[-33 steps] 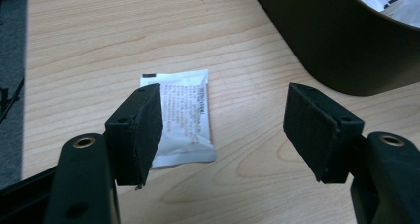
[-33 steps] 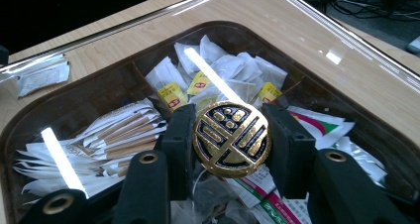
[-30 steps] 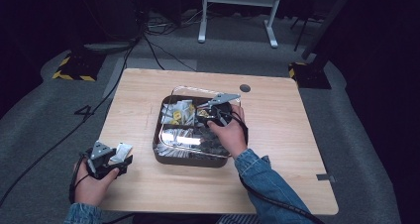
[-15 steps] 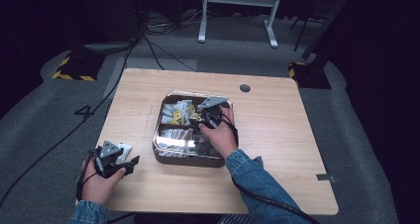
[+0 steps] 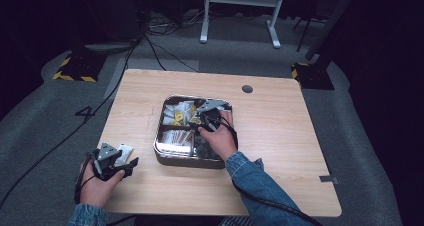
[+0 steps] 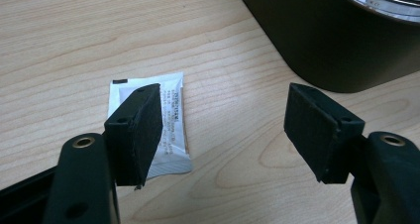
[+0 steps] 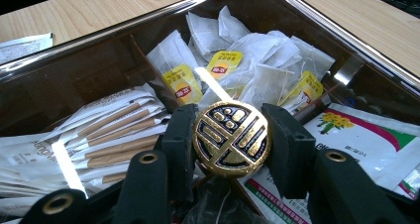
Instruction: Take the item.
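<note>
A dark box with a shiny metal rim [image 5: 172, 158] sits mid-table, with a clear lid over it. My right gripper [image 7: 231, 130] is shut on the lid's round gold-and-black knob [image 7: 231, 137]; in the high view my right gripper [image 5: 207, 117] is above the box's far right part. Under the lid lie tea bags with yellow tags [image 7: 257, 60], brown-striped stick packets [image 7: 114, 130] and a flower-printed packet [image 7: 366, 140]. My left gripper [image 6: 223, 130] stands open just above the table, its left pad over a white sachet [image 6: 173, 95]. Seen from above, my left gripper [image 5: 127, 163] is left of the box.
The box's dark side wall [image 6: 322, 40] rises close to the right of my left gripper. A round cable hole [image 5: 247, 89] is in the table behind the box. Bare wood lies right of the box and along the far edge. Cables [image 5: 150, 41] run on the floor beyond.
My right gripper has sunk a little with the knob, and the clear lid, earlier raised at the far side, has come down over the box. The left hand stayed put.
</note>
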`<state>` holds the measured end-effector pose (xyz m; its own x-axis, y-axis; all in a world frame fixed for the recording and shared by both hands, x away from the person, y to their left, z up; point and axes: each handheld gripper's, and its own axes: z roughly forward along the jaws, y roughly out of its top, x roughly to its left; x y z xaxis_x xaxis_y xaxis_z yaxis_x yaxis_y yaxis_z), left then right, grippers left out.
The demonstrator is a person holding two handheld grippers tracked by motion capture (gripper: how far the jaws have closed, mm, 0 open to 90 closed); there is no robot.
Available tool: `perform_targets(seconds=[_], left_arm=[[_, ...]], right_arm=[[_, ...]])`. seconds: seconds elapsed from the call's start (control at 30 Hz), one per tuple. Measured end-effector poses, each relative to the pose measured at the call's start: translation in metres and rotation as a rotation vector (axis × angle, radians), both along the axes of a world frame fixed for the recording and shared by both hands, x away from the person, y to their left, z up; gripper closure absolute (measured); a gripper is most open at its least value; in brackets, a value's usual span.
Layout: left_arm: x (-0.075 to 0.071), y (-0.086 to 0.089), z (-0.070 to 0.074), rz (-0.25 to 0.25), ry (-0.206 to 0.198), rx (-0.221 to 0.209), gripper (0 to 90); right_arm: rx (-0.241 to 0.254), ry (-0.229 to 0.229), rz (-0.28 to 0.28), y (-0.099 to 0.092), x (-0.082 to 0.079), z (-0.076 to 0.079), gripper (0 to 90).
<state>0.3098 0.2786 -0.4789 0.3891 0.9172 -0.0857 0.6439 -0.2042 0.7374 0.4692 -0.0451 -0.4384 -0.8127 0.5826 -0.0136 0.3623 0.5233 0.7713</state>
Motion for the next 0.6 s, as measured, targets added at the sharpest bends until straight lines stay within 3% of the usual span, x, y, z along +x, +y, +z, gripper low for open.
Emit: perform_targets(seconds=[0.6], left_arm=[[-0.0002, 0.0001, 0.0008, 0.0, -0.004, 0.005, 31.9]], right_arm=[[-0.008, 0.011, 0.018, -0.0009, 0.0007, -0.0036, 58.6]])
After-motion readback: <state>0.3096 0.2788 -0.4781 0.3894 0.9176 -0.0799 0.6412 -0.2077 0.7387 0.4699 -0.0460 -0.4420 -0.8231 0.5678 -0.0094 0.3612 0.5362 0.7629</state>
